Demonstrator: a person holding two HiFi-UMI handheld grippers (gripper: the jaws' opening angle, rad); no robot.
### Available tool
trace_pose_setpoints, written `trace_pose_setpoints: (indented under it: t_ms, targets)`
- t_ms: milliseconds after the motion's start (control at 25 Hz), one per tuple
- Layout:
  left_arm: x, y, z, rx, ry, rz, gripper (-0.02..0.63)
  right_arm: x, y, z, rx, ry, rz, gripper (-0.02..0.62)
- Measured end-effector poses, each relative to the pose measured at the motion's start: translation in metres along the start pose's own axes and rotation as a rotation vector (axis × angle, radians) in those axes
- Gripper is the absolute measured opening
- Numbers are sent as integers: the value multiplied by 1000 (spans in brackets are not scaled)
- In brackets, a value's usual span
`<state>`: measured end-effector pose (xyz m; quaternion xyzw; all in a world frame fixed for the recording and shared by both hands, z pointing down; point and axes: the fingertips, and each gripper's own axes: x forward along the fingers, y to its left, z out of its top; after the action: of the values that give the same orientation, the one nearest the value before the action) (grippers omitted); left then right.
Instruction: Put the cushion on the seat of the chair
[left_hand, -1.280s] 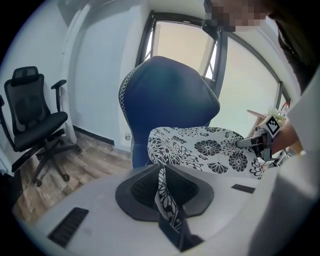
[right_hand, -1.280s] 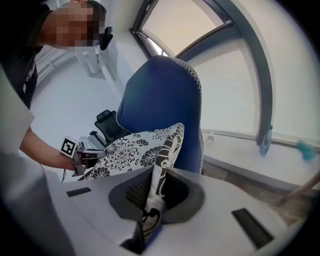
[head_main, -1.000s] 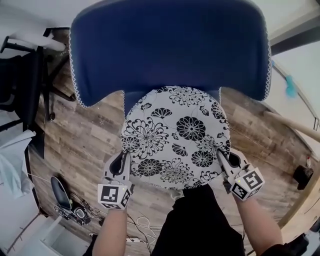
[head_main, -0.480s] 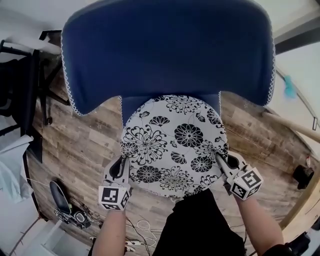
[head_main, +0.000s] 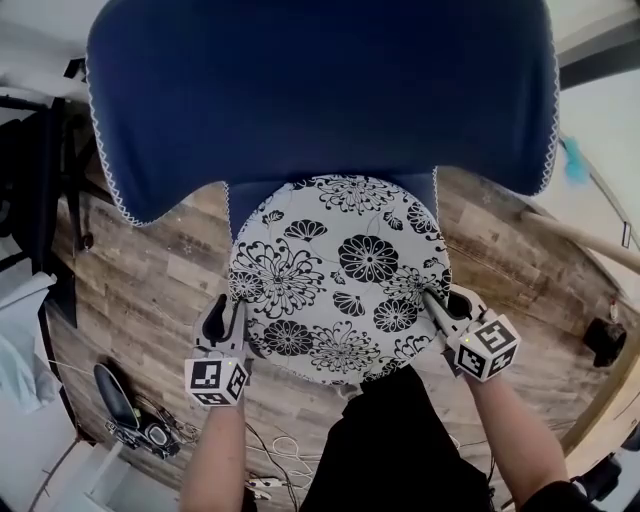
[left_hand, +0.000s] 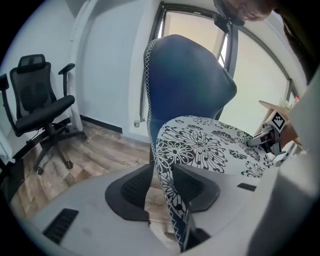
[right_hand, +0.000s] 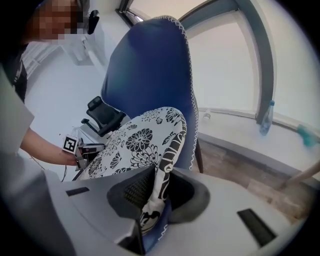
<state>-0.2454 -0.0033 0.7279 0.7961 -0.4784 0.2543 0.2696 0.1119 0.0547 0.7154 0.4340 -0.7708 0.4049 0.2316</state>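
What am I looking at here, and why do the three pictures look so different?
There is no robot here: a person holds a hand tool with two jaws in each hand. The top-down picture comes from a camera on the person's head. The other two come from cameras riding on each tool and looking along its jaws. A round flowered cushion lies over the seat of a blue chair, which stands on a wooden floor. The left gripper and the right gripper each have the cushion's edge between their jaws, on opposite sides. Both are opening: the left jaws show a gap beside the edge, while the right jaws press on it.
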Motion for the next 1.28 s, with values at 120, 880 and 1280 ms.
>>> trace_pose_setpoints:
  t_ms: [120,880,1280]
  targets:
    - [-3,6,2,17,8,25,158,3,-10,-2,-9,56,-26,121]
    - [-113,8,142,79,-240,126,166,-118,40,116,-186,-375,-115,136]
    - [-243,-67,228,122,-403,36,145,-255,108,173,-139,-558,-142,84]
